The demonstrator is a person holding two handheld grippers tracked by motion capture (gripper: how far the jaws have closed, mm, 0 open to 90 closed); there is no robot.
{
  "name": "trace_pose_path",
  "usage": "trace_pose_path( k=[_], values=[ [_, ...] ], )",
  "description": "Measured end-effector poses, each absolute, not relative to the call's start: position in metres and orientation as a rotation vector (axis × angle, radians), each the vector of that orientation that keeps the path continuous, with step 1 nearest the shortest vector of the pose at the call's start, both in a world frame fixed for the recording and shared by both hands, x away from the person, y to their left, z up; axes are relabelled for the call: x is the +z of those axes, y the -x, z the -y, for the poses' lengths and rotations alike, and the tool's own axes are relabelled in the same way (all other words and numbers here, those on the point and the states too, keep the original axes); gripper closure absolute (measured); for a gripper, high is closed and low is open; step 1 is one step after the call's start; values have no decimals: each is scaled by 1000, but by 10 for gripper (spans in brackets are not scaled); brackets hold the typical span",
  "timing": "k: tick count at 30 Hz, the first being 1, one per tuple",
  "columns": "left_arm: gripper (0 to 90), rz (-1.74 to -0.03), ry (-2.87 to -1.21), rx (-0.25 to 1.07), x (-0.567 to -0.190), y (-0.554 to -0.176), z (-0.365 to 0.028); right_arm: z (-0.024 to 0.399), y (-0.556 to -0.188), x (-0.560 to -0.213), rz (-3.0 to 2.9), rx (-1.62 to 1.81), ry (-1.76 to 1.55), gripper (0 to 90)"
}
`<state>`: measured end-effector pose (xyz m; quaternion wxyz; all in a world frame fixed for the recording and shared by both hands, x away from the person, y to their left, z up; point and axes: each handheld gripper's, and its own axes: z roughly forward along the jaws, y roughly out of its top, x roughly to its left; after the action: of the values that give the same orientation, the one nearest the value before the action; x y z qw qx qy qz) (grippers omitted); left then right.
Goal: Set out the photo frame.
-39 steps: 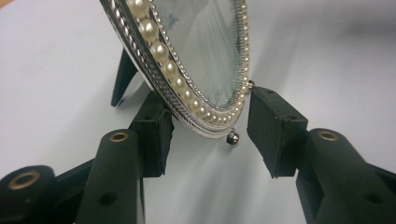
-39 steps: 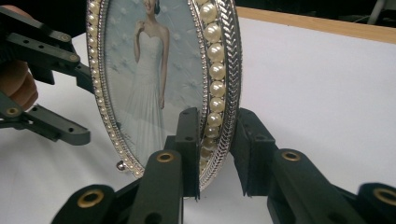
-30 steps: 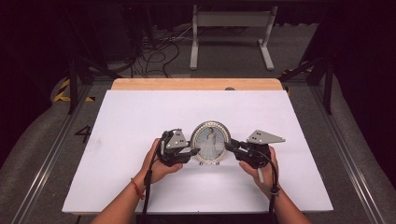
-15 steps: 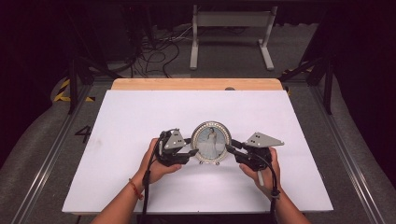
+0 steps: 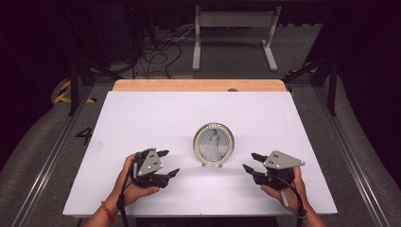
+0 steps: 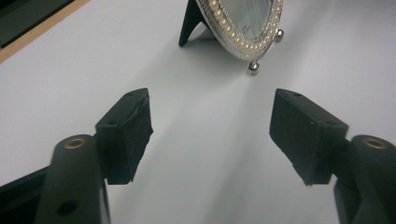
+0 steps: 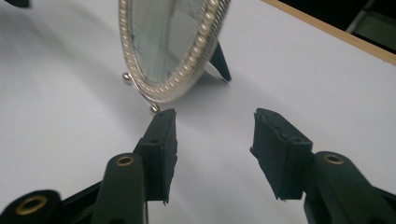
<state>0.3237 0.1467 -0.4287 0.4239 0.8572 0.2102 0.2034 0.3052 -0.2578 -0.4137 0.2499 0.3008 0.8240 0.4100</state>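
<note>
An oval picture frame (image 5: 213,144) with a pearl-studded silver rim stands upright on the white table (image 5: 142,113), propped on its black back stand and small ball feet. It also appears in the left gripper view (image 6: 243,28) and the right gripper view (image 7: 170,49). My left gripper (image 5: 169,163) is to the frame's left, apart from it; its jaws have just been opening and hold nothing. My right gripper (image 5: 249,162) is to the frame's right, also apart, its jaws just opened and empty. The left gripper (image 6: 210,130) and right gripper (image 7: 212,144) point toward the frame.
The table's wooden far edge (image 5: 198,85) borders a dark floor with cables (image 5: 156,52) and a white metal stand (image 5: 234,28). Black frame legs (image 5: 75,80) stand at both sides of the table.
Both grippers let go of the picture frame and drew outward, left to the left and right to the right. The frame now stands by itself.
</note>
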Motion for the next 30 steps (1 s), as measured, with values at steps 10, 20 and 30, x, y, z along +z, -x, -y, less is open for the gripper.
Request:
trace_pose_path(
  k=[10, 20, 30],
  values=[
    [148, -594, -2141, 514, -439, -307, -181, 283, -295, -430, -2256, 1028, -863, 296],
    [119, -738, -2097, 509, -463, -298, -213, 307, -286, -454, -2215, 1035, -990, 180],
    [102, -768, -2079, 516, -463, -300, -214, 312, -284, -452, -2128, 1031, -997, 172]
  ],
)
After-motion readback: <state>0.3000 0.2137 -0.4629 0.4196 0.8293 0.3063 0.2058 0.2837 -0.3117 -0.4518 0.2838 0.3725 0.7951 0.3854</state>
